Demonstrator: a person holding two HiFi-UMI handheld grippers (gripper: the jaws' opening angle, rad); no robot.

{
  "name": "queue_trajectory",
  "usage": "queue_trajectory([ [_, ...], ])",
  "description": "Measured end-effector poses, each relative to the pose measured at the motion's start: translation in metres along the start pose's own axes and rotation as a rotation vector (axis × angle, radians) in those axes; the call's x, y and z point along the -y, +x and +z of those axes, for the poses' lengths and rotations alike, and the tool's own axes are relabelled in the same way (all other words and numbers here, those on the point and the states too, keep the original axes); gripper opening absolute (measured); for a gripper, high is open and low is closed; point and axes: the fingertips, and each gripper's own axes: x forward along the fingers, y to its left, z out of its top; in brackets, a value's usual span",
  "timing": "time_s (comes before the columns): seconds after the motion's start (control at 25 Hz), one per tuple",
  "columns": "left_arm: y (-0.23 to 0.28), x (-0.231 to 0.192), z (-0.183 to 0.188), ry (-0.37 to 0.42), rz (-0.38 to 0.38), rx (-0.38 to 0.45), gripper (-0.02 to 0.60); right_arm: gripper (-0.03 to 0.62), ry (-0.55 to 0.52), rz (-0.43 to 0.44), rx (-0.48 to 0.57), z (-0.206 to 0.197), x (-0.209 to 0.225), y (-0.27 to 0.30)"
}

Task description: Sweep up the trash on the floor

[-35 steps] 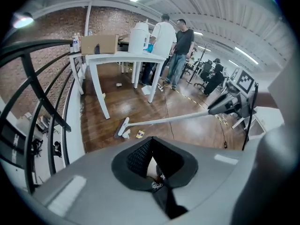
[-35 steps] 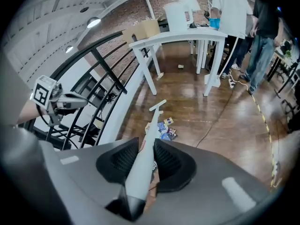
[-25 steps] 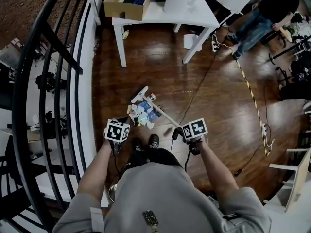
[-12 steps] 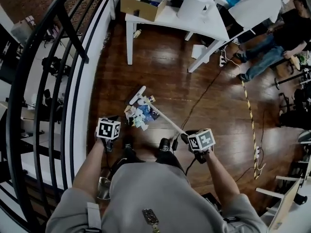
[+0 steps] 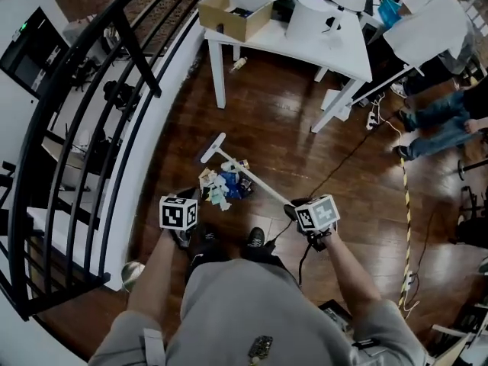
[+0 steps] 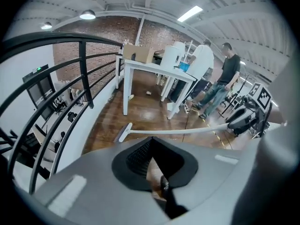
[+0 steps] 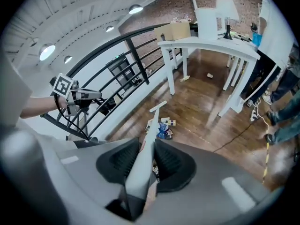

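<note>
Trash (image 5: 226,185) apparently just beyond left gripper (image 6: 150,163)

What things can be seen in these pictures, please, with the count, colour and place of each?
broom: one, white, head on floor
trash pile: one, white and blue, on floor beside broom
table: one, white, far side
cardboard box: one, brown, on table
railing: one, black, left
bystander: one, dark top, beside table
shoes: two, black, near trash pile
left tongs: one, grey, shut on dark rod
right tongs: one, grey, shut on broom
</note>
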Motion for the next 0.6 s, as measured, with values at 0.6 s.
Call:
queue_trajectory([
  [0.6, 0.058, 0.095, 0.079, 0.069, -0.156, 0.083, 0.008, 0.107, -0.024, -0.183, -0.019, 0.036, 0.105, -0.078],
])
